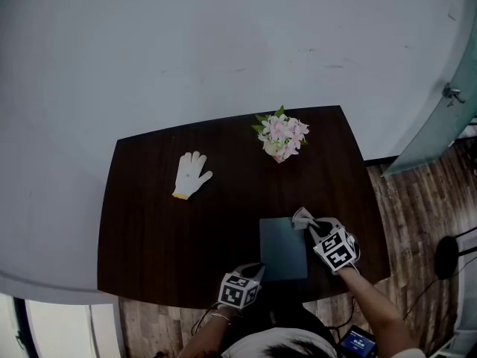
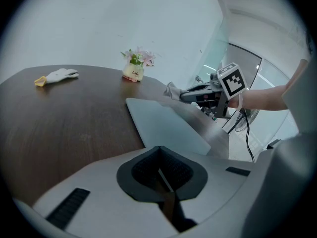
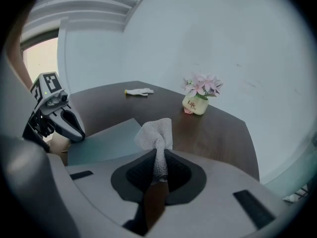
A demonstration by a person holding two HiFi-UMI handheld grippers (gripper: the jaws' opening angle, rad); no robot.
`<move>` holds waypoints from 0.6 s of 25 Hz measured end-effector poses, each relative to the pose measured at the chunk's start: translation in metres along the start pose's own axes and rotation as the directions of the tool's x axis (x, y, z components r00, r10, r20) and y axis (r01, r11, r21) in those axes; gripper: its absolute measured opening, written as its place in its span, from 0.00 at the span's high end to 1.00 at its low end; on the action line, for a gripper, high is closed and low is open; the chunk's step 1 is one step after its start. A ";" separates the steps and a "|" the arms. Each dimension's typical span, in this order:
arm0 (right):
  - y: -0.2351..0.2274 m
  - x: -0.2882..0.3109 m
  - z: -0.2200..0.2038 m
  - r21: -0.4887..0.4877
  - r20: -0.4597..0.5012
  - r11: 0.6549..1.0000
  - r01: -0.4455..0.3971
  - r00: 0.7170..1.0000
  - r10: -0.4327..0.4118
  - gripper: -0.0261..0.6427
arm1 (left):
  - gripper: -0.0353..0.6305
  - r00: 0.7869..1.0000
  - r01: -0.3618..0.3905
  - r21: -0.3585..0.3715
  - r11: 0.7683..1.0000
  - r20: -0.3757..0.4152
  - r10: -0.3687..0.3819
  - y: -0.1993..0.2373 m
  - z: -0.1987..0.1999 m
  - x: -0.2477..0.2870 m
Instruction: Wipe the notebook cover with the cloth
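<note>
A dark teal notebook [image 1: 283, 248] lies flat near the front edge of the dark wooden table [image 1: 164, 222]. My left gripper [image 1: 253, 272] sits at the notebook's near left corner; in the left gripper view its jaws [image 2: 161, 171] are shut with a thin edge of the notebook [image 2: 163, 125] between them. A crumpled grey cloth [image 1: 302, 217] is at the notebook's far right corner, with my right gripper [image 1: 316, 228] shut on it. In the right gripper view the cloth [image 3: 156, 133] sticks up out of the shut jaws [image 3: 158, 163], just above the notebook [image 3: 104, 143].
A white work glove [image 1: 191, 174] lies at the table's far left. A small pot of pink flowers [image 1: 281, 136] stands at the back edge. A glass door [image 1: 440, 125] and a wooden floor with cables [image 1: 447, 252] are to the right.
</note>
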State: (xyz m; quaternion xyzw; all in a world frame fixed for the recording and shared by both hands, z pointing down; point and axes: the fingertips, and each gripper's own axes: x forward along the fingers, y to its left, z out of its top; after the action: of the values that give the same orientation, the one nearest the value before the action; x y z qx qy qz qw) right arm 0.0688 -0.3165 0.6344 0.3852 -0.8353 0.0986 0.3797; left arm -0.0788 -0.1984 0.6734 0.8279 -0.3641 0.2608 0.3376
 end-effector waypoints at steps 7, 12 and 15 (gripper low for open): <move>0.040 -0.007 0.034 -0.021 0.086 0.998 -0.066 0.994 0.067 0.90 | 0.92 1.000 -0.006 0.006 1.000 0.004 0.006 -0.001 -0.001 -0.001; 0.078 0.000 0.051 -0.087 0.088 0.988 -0.128 0.987 0.136 0.90 | 0.92 1.000 -0.003 0.005 1.000 0.006 0.003 -0.002 -0.002 -0.002; 0.098 0.007 0.055 -0.131 0.073 0.979 -0.159 0.983 0.169 0.90 | 0.92 1.000 -0.003 0.007 1.000 0.007 0.003 -0.001 -0.002 -0.003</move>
State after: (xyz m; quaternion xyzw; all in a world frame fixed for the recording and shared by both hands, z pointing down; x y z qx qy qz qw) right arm -0.0356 -0.2787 0.6139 0.2944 -0.8839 0.0608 0.3583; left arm -0.0800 -0.1953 0.6724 0.8295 -0.3658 0.2596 0.3328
